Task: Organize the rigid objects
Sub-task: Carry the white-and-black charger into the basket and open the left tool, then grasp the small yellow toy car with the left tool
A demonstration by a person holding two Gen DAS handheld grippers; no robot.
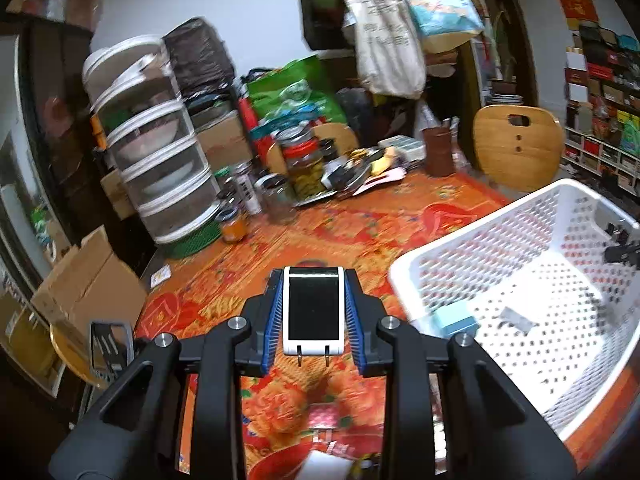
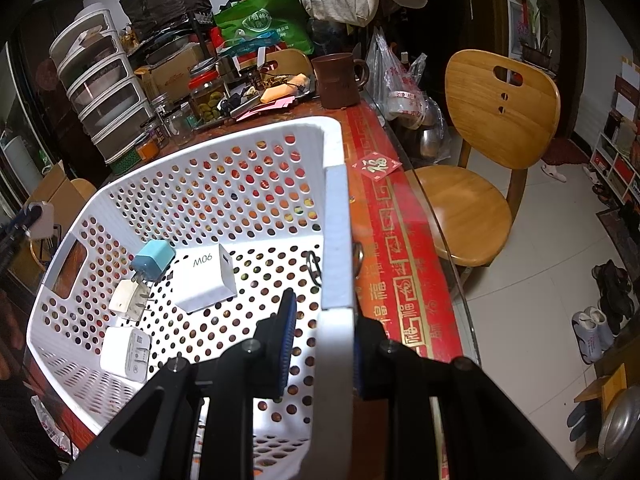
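Left tool is clamped on one white plug-in charger with a glossy black face, two metal prongs pointing toward the camera, centre of the left wrist view, held up off the tabletop. Blue ribbed pads press both of its sides.

White perforated plastic basket sits at right of that view, on the orange-red patterned tabletop. Right tool is closed on the basket's right wall; the rim runs between its two fingers, one inside and one outside the basket.

Inside the basket, right wrist view, count is four chargers:
- one light blue cube charger, left of centre
- one large white block charger marked 90W, centre
- one small cream charger with prongs out, just below the blue one, touching it
- one white flat charger with a printed label, lower left

One thin black ring-shaped item lies against the inner right wall; can't tell what it is.

One red square paper sticker on the tabletop right of the basket. One wooden chair at right. Jars and clutter at the top of the frame.
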